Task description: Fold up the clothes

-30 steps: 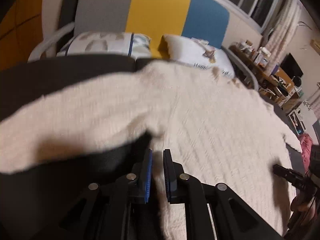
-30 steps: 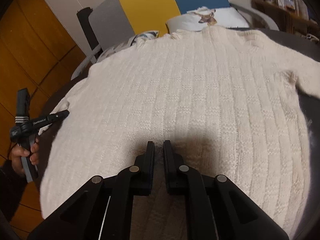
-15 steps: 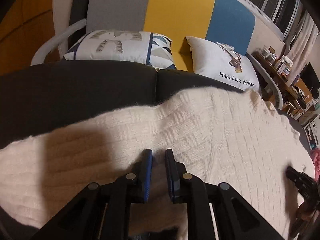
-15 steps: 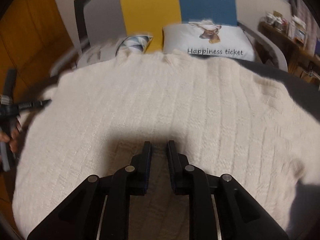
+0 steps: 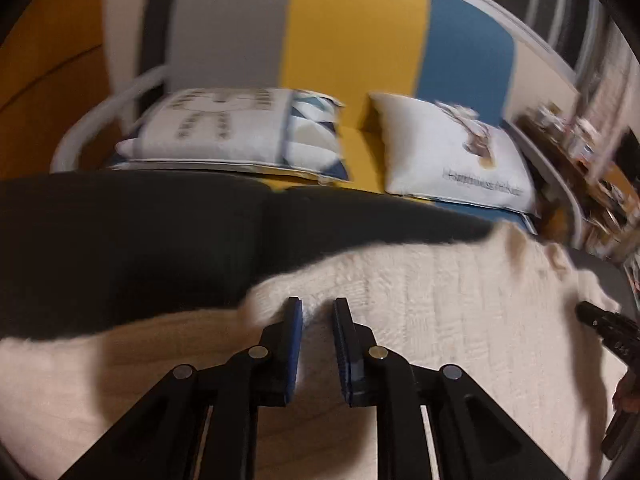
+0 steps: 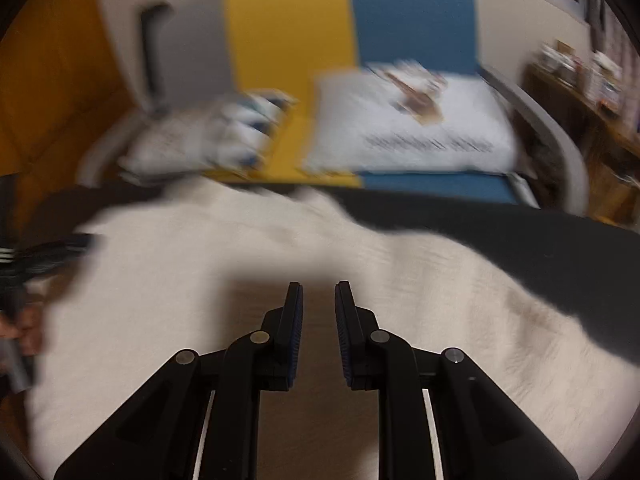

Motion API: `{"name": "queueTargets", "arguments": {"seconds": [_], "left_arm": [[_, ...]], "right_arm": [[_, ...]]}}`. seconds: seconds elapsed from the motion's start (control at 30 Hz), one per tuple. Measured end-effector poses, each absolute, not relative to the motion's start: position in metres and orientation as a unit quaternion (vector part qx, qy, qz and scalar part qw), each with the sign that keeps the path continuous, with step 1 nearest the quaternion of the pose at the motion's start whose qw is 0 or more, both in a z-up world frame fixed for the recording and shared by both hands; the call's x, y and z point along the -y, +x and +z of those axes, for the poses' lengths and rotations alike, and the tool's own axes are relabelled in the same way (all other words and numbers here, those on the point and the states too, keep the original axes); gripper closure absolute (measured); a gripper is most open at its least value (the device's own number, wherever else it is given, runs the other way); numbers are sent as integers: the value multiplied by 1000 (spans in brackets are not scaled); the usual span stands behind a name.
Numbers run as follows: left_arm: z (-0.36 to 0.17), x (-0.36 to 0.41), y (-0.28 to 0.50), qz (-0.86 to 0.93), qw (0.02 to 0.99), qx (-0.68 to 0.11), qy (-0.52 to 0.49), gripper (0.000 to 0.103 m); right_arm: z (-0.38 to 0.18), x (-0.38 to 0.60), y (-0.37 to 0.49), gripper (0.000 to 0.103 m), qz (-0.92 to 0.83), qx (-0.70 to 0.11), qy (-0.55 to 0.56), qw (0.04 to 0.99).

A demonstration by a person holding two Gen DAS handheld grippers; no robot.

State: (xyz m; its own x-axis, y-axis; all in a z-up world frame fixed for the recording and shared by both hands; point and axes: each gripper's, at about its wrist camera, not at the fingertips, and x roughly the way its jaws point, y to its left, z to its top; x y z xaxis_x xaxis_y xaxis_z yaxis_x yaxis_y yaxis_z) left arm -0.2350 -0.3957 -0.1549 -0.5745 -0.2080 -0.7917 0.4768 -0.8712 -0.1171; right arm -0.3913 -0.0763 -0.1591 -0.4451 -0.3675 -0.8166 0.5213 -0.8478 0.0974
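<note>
Both grippers slid toward the sweater's (image 5: 460, 300) near edge; left gripper (image 5: 318, 344) just opening, narrow gap, right gripper (image 6: 319, 332) narrow too, both empty.

Dim warm indoor light, heavy motion blur, fisheye-warped dark corners.

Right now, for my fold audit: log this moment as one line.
sweater: flat on dark cushion | left hand-held gripper: jaws just opening over sweater, nothing between | right hand-held gripper: narrow gap, grip unclear
</note>
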Motion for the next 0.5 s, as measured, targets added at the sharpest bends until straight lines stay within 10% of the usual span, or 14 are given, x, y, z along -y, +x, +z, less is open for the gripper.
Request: {"name": "queueTargets", "arguments": {"seconds": [0.23,0.5], "left_arm": [[-138,388,-234,-869,175,-221,407,87],[-152,331,-263,-878,173,-114,431,85]], "right_arm": [[-163,54,-396,87,-852,-20,449,268],[-162,30,-372,85,-836,-40,480,263]]}}
